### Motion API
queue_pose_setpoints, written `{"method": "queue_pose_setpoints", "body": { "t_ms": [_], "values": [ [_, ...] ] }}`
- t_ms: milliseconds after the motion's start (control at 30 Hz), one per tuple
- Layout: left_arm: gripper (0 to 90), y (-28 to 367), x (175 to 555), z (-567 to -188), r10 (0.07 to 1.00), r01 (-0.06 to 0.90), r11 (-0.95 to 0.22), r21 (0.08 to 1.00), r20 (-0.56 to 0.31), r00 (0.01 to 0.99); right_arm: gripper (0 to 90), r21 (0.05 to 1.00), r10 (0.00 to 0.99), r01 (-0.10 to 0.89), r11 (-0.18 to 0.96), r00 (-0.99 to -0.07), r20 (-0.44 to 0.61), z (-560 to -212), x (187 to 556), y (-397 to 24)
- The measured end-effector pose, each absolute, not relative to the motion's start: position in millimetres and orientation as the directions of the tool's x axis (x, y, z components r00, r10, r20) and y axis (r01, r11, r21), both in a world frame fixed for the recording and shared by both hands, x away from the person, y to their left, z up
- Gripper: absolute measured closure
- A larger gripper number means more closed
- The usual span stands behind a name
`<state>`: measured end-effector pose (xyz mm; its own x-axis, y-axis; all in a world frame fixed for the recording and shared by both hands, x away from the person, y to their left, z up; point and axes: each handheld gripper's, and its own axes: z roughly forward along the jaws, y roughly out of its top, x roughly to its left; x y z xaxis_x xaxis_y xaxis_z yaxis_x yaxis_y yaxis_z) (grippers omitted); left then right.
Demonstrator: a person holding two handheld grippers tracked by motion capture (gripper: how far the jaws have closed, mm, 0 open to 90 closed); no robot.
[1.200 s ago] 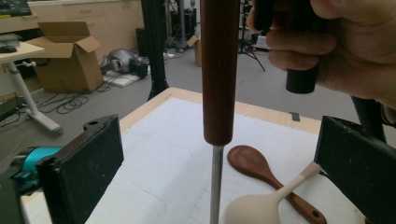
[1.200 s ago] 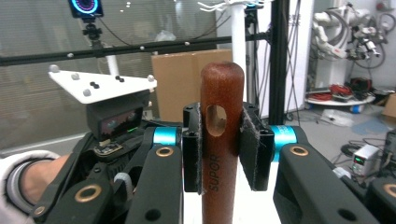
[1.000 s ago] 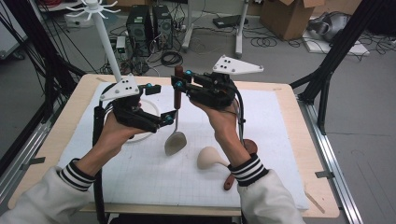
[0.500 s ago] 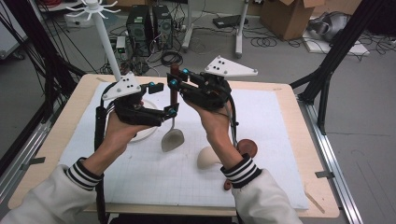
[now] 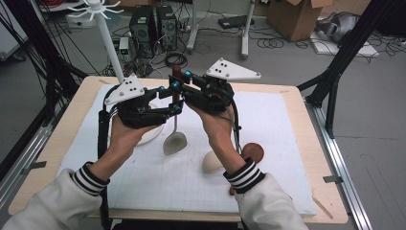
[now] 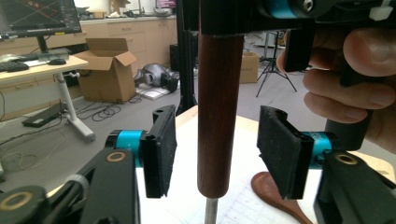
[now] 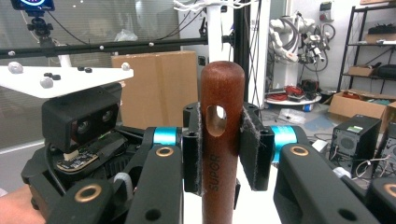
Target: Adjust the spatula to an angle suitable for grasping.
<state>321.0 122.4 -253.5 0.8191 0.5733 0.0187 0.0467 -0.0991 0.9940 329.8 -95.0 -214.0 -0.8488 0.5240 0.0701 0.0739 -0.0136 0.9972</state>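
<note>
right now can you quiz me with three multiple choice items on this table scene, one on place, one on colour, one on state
1. Where does the ladle bowl hang?
A. above the white mat
B. on the floor
C. inside a box

2. What colour is the ladle's handle?
A. blue
B. reddish brown
C. white

3. How does the right tool stand?
A. wide open, holding nothing
B. lying on the mat
C. shut on the handle

Answers:
1 A, the high view shows the bowl over the mat.
2 B, both tool views show brown wood.
3 C, its pads press both sides of the handle, while the left tool, which has just been closing, has gaps beside it.
</note>
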Motion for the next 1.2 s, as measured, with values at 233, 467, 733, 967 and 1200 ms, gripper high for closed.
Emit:
{"method": "queue_pose_setpoints", "body": {
  "t_ms": [233,467,733,967,1200],
  "values": [
    [55.7,123.2,321.1,-252.2,0.596,0.053,-0.085,0.995,0.008,0.803,72.9,0.998,0.537,0.069,-0.013,-0.841,0.065,-214.4,328.5,-93.6],
    [60.6,121.1,322.0,-250.9,0.600,0.052,-0.086,0.995,0.010,0.800,72.9,0.997,0.544,0.069,-0.019,-0.836,0.068,-215.2,328.6,-91.1],
    [63.5,120.2,321.6,-249.7,0.619,0.050,-0.080,0.996,0.010,0.785,72.9,0.998,0.567,0.058,-0.029,-0.821,0.065,-215.0,326.9,-89.4],
    [71.7,119.3,320.8,-248.9,0.618,0.053,-0.084,0.995,0.010,0.786,72.9,0.998,0.571,0.057,-0.035,-0.818,0.067,-215.2,326.5,-88.6],
    [72.9,118.7,319.5,-248.5,0.621,0.033,-0.098,0.995,0.035,0.783,72.9,0.998,0.570,0.056,-0.041,-0.819,0.070,-215.7,326.3,-88.2]
  ]
}}
